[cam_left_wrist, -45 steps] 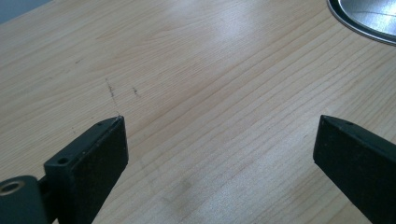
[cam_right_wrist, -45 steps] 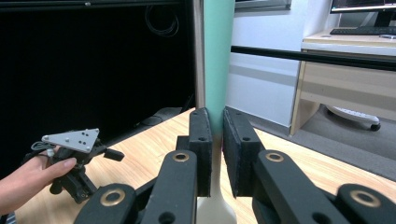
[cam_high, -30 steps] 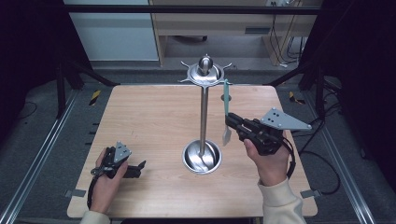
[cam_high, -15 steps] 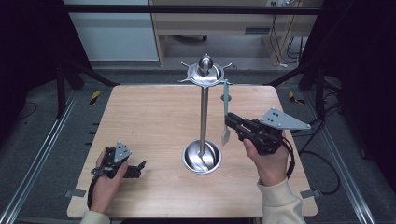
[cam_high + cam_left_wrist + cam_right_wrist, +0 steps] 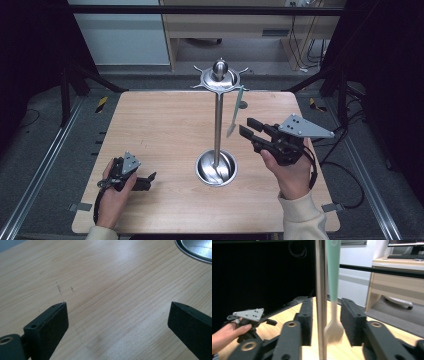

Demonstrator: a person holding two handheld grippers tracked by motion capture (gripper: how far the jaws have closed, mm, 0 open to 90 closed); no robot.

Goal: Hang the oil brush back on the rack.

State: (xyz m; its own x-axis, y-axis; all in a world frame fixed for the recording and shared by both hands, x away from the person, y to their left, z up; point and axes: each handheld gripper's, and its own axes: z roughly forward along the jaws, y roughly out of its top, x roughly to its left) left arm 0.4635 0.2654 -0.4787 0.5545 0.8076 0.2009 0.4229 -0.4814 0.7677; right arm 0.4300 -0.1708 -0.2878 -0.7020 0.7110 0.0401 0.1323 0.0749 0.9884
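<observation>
The brush (image 5: pixel 235 111) is seen hanging upright from the stand (image 5: pixel 217 120), just left of the right gripper (image 5: pixel 246 127), whose fingers have just been opening and are parted, releasing its handle.

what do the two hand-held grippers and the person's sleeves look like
Both are black. The right hand-held gripper has two flat black jaws with foam-like pads, a grey three-cornered plate with small holes on top, and a black cable looping by the wrist. The left hand-held gripper carries a smaller grey plate. The sleeves are cream-coloured.
</observation>
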